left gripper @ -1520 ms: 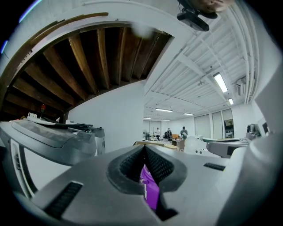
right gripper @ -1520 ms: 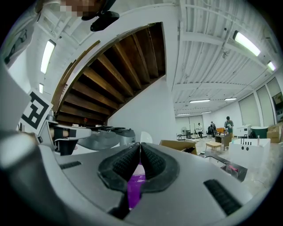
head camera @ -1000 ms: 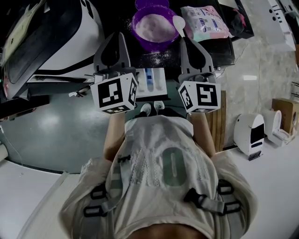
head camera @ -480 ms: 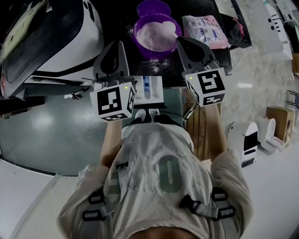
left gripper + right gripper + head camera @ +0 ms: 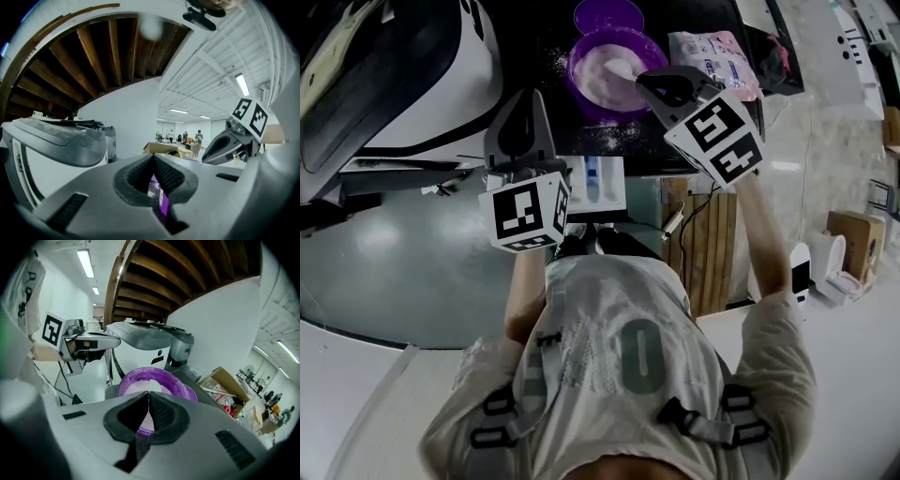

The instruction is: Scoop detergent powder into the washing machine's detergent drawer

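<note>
Head view: a person stands at a dark surface [image 5: 534,47] with a gripper in each hand. The right gripper [image 5: 649,82] reaches over a purple bowl [image 5: 575,75] of white detergent powder [image 5: 600,70], its jaws pinched on the handle of a white spoon [image 5: 623,67] whose scoop lies in the powder. The left gripper [image 5: 523,98] hovers well left of the bowl; in its own view its jaws are pressed together with nothing between them. The white detergent drawer [image 5: 619,183] sticks out below the surface's near edge, between the two grippers and apart from both. A pink detergent bag [image 5: 712,56] lies just right of the bowl, a purple lid [image 5: 607,14] beyond it, and a white washing machine [image 5: 459,66] stands at left.
</note>
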A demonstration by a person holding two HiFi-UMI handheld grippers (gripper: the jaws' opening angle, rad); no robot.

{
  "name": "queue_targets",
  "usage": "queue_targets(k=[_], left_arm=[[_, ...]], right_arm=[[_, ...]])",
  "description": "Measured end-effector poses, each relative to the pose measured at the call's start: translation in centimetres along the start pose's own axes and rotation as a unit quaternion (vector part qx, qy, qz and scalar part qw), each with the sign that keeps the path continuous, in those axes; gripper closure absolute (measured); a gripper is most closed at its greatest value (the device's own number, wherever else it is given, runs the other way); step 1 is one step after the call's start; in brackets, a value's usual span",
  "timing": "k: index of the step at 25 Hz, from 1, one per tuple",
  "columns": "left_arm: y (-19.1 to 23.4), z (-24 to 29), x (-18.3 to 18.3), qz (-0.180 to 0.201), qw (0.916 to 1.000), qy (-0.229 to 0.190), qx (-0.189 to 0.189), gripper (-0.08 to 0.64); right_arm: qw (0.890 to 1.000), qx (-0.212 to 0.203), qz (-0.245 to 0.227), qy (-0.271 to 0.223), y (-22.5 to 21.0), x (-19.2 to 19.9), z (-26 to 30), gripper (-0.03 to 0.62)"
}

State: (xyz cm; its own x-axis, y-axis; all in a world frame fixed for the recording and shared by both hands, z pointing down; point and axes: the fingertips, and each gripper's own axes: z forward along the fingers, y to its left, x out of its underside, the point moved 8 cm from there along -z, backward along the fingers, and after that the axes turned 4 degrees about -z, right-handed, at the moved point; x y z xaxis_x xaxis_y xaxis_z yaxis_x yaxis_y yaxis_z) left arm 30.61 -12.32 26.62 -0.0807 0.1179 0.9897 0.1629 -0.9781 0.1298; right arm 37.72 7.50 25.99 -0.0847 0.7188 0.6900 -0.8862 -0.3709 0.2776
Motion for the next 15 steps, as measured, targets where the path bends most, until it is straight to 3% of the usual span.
queue_targets(k=[6, 15], left_arm=[[0.0, 0.2, 1.1, 0.020, 0.9998, 0.009, -0.004, 0.540], [0.5, -0.6, 2.0, 0.014, 0.9996, 0.015, -0.018, 0.540]], right_arm=[[0.997, -0.042, -0.022, 0.052, -0.3, 0.2, 2.0, 0.581], [0.989, -0.080, -0.048, 0.114, 0.5, 0.1, 4.0, 0.581]])
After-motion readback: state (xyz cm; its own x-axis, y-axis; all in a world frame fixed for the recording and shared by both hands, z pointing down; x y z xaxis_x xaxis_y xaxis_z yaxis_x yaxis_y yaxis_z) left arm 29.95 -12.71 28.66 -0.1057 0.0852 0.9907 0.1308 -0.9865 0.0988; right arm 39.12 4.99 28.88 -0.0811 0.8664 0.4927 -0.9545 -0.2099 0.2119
